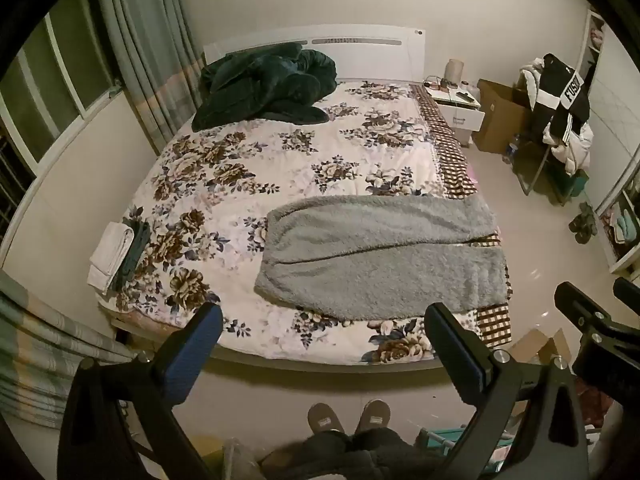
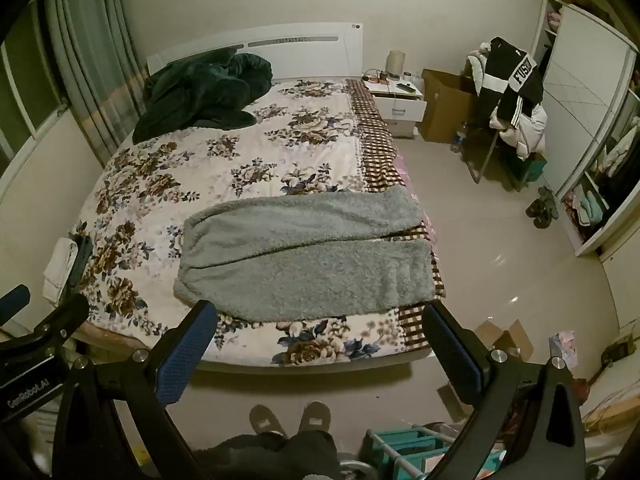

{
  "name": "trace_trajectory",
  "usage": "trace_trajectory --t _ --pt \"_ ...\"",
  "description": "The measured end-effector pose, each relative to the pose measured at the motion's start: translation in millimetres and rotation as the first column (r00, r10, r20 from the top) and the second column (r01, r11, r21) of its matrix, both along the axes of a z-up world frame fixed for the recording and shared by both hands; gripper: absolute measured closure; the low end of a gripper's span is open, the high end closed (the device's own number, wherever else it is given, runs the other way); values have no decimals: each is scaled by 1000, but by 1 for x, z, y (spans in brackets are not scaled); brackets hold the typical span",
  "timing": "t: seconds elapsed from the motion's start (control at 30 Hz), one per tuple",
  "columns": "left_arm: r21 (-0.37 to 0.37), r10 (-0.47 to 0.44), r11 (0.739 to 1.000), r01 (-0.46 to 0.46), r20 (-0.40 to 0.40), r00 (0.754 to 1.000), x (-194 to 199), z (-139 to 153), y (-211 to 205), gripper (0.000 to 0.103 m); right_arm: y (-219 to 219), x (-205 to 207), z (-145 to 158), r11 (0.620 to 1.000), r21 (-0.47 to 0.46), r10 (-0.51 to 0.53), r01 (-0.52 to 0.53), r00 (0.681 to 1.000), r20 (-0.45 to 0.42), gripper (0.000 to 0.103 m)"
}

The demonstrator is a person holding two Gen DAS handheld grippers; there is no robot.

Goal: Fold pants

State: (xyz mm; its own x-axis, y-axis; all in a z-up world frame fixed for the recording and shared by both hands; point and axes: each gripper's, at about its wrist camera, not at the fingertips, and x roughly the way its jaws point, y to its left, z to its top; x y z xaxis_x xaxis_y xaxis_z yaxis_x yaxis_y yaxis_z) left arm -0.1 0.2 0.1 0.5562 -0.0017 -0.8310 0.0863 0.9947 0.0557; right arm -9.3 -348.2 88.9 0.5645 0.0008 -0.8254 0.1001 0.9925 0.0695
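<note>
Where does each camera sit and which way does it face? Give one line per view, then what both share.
Left wrist: on the left gripper, held above the bed's foot, facing the headboard; shows its open fingers, the right gripper at right, the person's slippers.
Right wrist: on the right gripper, slightly further right, same heading; shows its open fingers, the left gripper at left, the slippers.
Shared: grey fleece pants flat on the floral bedspread, dark green blanket, nightstand.

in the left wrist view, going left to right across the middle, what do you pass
folded white and dark green clothes → grey fleece pants spread on the floral bed → dark slippers on the floor → open wardrobe shelves
</note>
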Motion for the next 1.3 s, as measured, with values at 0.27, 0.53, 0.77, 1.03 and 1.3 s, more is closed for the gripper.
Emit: trace_trajectory --t 0.27,0.53,0.77,1.03,1.3 --pt "3 -3 1000 3 8 1000 0 0 -1 0 1 0 0 1000 -24 -2 2 1000 -4 0" --pt "5 -1 1000 0 14 1000 5 10 -6 0 1 0 0 1000 -25 -1 1 1000 -4 0" --pt "7 -9 1000 9 17 1000 14 28 -19 0 1 0 0 1000 -28 -1 1 1000 -4 0" --pt "-6 -7 1000 7 33 999 7 30 -9 0 0 -1 2 1000 -29 -1 1 1000 -3 0" --pt "-6 -4 1000 4 38 999 7 31 -9 0 -1 -2 3 1000 -29 1 -1 1000 -1 0"
